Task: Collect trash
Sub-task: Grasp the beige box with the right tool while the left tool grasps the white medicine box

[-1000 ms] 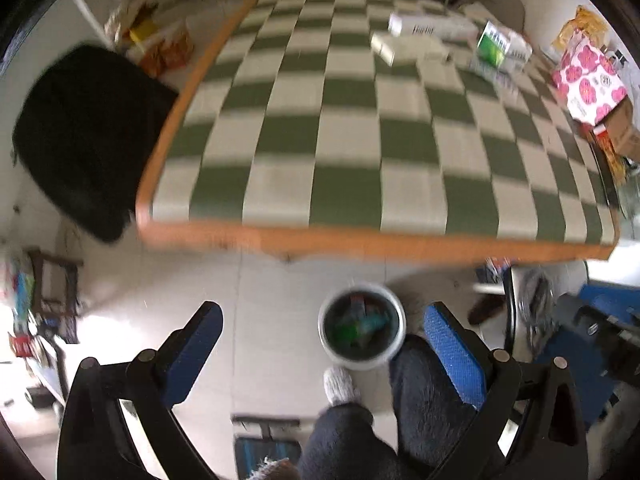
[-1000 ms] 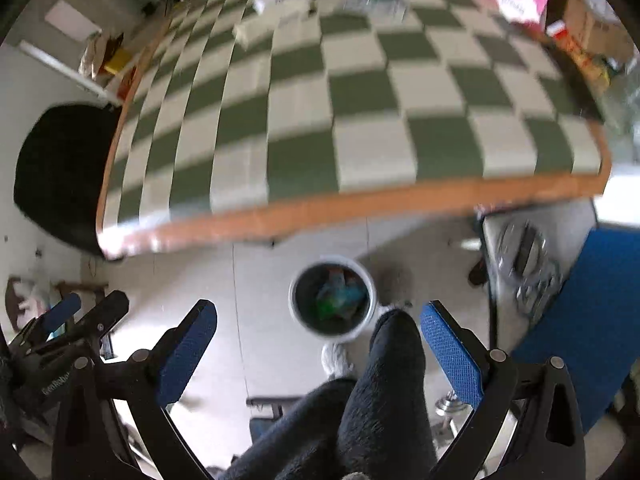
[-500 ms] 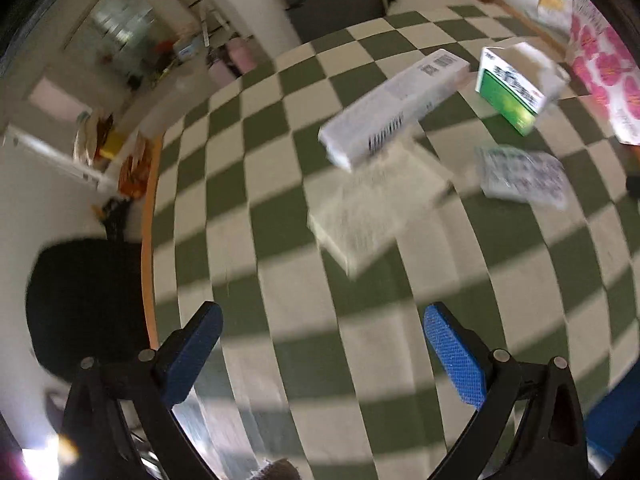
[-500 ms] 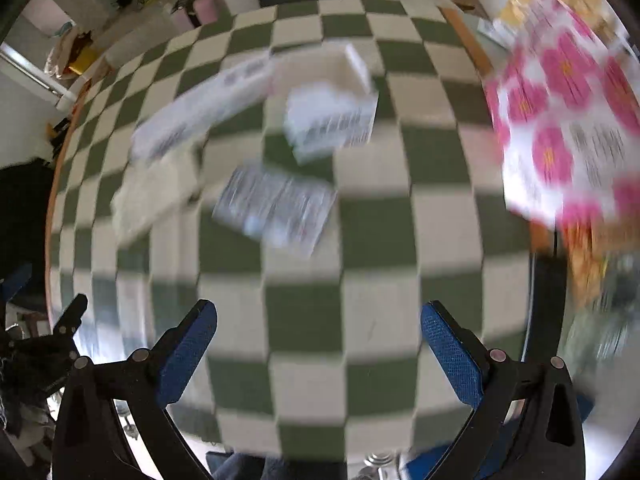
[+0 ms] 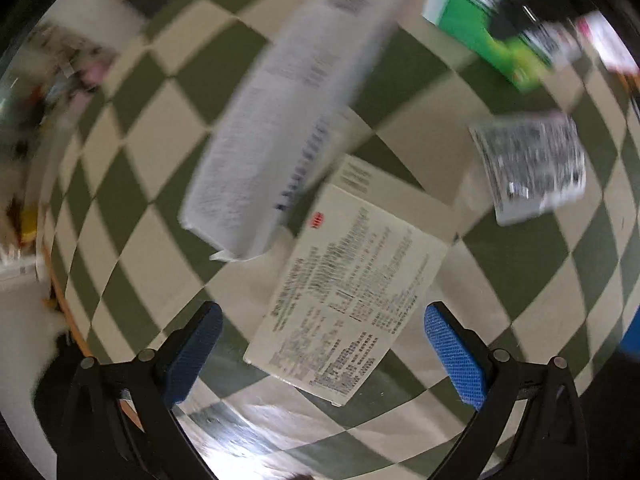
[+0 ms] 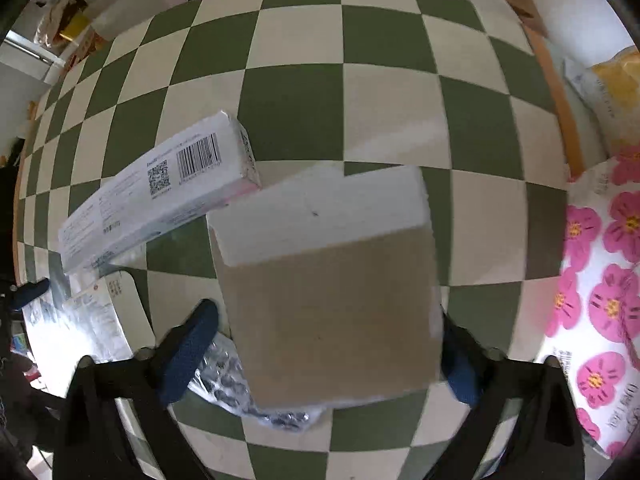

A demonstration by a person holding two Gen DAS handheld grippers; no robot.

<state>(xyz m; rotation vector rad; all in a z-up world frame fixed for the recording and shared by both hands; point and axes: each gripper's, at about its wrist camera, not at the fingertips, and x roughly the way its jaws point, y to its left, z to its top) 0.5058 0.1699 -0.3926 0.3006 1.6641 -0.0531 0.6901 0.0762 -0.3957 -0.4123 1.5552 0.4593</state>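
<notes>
A second ago both of your tongs hung over the floor bin beside the bench; now both point down at the checkered bench (image 6: 296, 92) among the trash, so a fresh round of pickups is starting.

Your right tongs (image 6: 324, 356) straddle the open carton (image 6: 332, 292), brown inside with a white flap on its far side. The jaws are closing with the carton between them; the right pad sits at its wall, the left pad stands just clear, so no grip yet.

Your left tongs (image 5: 324, 354) stand wide apart with nothing in them, tilted a little off vertical over the near end of the flat printed box (image 5: 348, 300). The long white box (image 5: 288, 120) lies just beyond on the left, the foil blister sheet (image 5: 532, 168) far right, the green carton (image 5: 484, 36) farthest.
</notes>
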